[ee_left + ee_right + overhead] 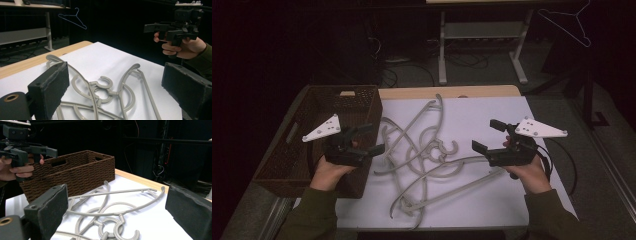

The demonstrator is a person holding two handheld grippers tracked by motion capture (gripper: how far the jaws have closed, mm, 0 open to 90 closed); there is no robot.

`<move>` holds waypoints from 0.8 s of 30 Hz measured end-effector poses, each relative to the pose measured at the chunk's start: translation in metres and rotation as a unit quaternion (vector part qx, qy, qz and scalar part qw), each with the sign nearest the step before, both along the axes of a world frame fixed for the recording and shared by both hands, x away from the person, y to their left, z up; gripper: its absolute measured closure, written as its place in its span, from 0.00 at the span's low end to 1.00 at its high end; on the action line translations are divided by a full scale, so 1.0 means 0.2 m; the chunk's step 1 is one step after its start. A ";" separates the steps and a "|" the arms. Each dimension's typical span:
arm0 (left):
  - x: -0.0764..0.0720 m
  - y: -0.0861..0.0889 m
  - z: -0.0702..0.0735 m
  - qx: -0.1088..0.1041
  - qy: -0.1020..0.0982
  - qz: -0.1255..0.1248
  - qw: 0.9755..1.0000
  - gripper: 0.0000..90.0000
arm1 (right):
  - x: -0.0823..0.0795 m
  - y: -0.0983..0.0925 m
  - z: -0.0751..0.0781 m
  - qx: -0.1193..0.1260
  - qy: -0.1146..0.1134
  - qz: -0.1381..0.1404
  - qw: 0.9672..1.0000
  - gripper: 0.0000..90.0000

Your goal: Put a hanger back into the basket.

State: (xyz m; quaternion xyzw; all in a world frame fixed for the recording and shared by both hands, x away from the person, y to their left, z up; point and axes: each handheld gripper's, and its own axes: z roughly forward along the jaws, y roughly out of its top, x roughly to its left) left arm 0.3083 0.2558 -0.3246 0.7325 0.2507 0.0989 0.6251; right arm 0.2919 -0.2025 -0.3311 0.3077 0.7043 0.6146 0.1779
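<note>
Hangers piled beside the basket

Both hand-held grippers, left (pixel 368 138) and right (pixel 488 136), gape wide, holding nothing, flanking grey hangers (pixel 427 155) right of the wicker basket (pixel 364 100).

Both forearms are coming in from the bottom, sleeves covering them to the wrists. The left hand (pixel 331 171) is holding the left gripper (pixel 368 139) with its fingers (pixel 51 85) standing wide apart, pointing inward. The right hand (pixel 528 172) is holding the right gripper (pixel 488 136) likewise, its fingers (pixel 50 207) standing apart, aiming toward the left one.
</note>
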 end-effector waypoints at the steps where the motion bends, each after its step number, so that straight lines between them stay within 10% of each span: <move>1: 0.00 0.00 0.00 -0.001 0.000 0.000 1.000 0.08 | 0.00 0.00 0.00 -0.001 0.000 0.000 1.000 0.04; 14: -0.01 -0.17 0.01 0.015 0.003 -0.013 1.000 0.14 | -0.03 0.00 -0.06 -0.023 0.016 0.001 1.000 0.04; 24: 0.05 -0.39 -0.06 0.075 0.024 -0.010 0.997 0.18 | -0.07 -0.04 -0.16 -0.025 0.039 -0.007 0.999 0.04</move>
